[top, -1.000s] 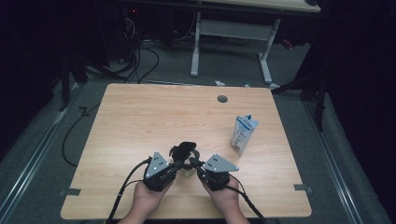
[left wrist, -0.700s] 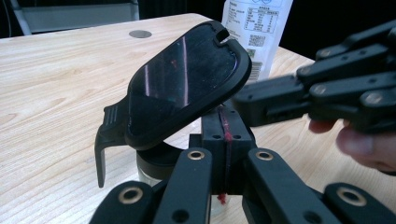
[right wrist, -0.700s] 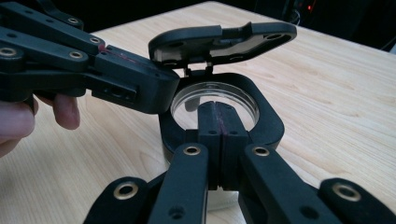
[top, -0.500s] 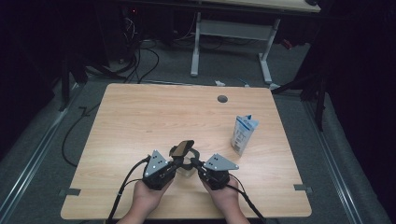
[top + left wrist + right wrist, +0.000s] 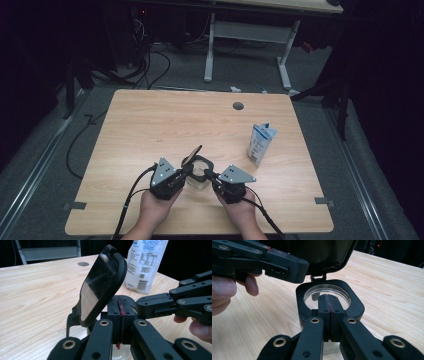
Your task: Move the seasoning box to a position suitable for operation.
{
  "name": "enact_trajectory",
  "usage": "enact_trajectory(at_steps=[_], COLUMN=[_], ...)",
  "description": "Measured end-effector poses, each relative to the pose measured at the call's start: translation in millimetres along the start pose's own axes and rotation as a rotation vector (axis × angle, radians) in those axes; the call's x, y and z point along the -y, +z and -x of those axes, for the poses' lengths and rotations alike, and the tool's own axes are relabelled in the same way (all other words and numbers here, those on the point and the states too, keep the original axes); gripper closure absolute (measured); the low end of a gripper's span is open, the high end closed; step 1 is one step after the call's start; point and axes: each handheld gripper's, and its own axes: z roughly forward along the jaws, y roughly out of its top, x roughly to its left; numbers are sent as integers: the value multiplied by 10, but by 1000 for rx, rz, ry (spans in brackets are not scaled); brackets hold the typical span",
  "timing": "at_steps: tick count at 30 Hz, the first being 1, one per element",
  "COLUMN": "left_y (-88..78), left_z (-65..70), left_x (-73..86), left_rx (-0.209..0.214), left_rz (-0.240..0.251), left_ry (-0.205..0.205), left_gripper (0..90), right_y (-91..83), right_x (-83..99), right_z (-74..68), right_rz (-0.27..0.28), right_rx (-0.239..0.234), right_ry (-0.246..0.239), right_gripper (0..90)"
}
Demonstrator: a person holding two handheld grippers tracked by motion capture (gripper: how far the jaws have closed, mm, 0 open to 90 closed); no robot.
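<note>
Judging by its clear, glass-like body and stiff black rim, the flip-lid jar (image 5: 199, 172) looks rigid, breakable and slippery; both claws, left (image 5: 187, 170) and right (image 5: 210, 175), are closed tight at that rim, the safest hold.

This looks like a lab or test room. A bare wooden table (image 5: 165, 125) with a cable hole (image 5: 238, 106) stands on grey carpet (image 5: 45, 165), with loose cables (image 5: 150, 60) trailing at the far left. A second desk on a white metal frame (image 5: 247, 35) stands behind, against dark surroundings.
</note>
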Motion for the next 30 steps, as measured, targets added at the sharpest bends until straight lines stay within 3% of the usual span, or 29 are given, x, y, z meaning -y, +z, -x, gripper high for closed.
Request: enact_trajectory(at_steps=[30], left_y=[0], left_z=[-121], left_x=[-10], left_rx=[-66], left_rz=[6], left_ry=[-14], left_gripper=[897], right_y=[-3], right_x=[7], right_z=[-2], right_rz=[3], right_rx=[0], right_ry=[-5], right_gripper=[900])
